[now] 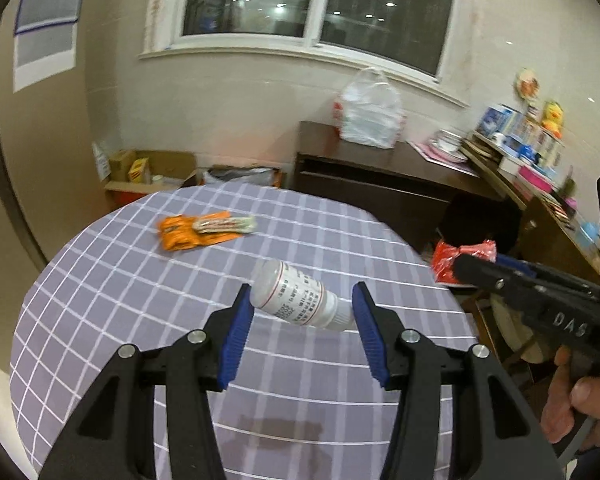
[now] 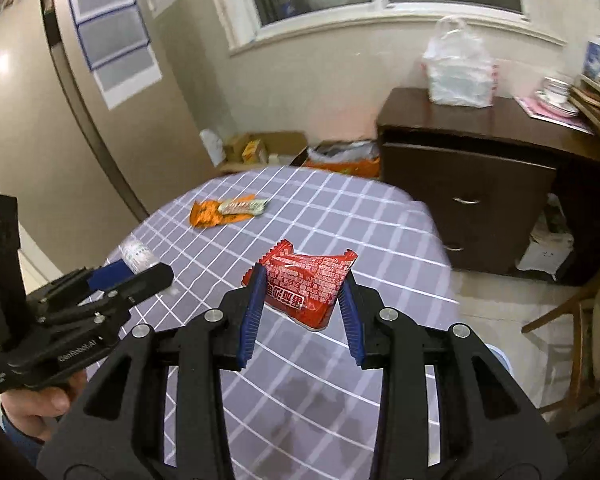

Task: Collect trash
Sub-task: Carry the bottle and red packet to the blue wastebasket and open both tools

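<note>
Ribbed blue pads of left gripper (image 1: 302,304) clamp a smooth white plastic bottle (image 1: 298,298) crosswise, cap end right. Right gripper (image 2: 303,288) pinches a crinkled red foil packet (image 2: 306,286) above the checked tablecloth (image 2: 340,216).

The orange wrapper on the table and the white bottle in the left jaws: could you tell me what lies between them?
Only bare checked tablecloth lies between the orange wrapper and the white bottle, in the left wrist view.

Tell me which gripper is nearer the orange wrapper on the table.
Left. The left gripper, holding a white bottle, is closer to the orange wrapper; the right gripper, holding a red packet, is farther right.
</note>
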A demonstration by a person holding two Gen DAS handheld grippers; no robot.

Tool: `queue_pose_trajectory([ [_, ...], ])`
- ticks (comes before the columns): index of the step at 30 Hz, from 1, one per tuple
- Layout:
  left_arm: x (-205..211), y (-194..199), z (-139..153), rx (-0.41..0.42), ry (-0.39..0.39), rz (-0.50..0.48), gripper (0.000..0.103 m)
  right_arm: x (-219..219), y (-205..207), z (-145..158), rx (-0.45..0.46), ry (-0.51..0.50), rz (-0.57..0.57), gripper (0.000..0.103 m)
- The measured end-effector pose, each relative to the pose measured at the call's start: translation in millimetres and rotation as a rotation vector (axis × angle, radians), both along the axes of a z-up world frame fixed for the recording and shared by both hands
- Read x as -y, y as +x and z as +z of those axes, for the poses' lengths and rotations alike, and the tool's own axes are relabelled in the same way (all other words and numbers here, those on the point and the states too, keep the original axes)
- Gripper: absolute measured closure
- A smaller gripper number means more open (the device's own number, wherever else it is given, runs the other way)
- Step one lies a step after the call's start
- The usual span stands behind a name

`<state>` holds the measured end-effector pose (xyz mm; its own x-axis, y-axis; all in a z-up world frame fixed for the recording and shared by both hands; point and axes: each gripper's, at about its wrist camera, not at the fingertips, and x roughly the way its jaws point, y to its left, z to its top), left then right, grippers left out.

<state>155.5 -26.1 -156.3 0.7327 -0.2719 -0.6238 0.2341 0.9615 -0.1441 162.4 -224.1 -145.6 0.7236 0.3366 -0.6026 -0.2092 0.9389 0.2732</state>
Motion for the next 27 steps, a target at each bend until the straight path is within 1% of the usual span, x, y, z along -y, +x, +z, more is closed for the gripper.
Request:
queue_pose_trajectory([
  [4,32,-8,11,0.021,0.000,-0.056,0.053,35,-19,11,0.033,0.013,-0.054,0.067],
  [7,63,-14,17,0.035,0.012,-0.111,0.053,70,-33,18,0.053,0.020,-0.113,0.067],
  [10,91,-16,19,0.043,0.023,-0.163,0.053,100,-42,17,0.058,0.038,-0.167,0.067],
  [12,118,-15,18,0.043,0.028,-0.211,0.053,123,-46,14,0.053,0.049,-0.214,0.067],
  [16,161,-11,13,0.032,0.034,-0.281,0.053,166,-51,2,0.028,0.069,-0.299,0.067],
  [20,209,-4,0,0.001,0.054,-0.355,0.053,207,-49,-18,-0.014,0.087,-0.382,0.067],
  [25,261,9,-25,-0.055,0.082,-0.429,0.053,249,-44,-49,-0.077,0.120,-0.464,0.067],
  [27,284,16,-39,-0.086,0.106,-0.462,0.053,261,-43,-60,-0.102,0.126,-0.487,0.067],
])
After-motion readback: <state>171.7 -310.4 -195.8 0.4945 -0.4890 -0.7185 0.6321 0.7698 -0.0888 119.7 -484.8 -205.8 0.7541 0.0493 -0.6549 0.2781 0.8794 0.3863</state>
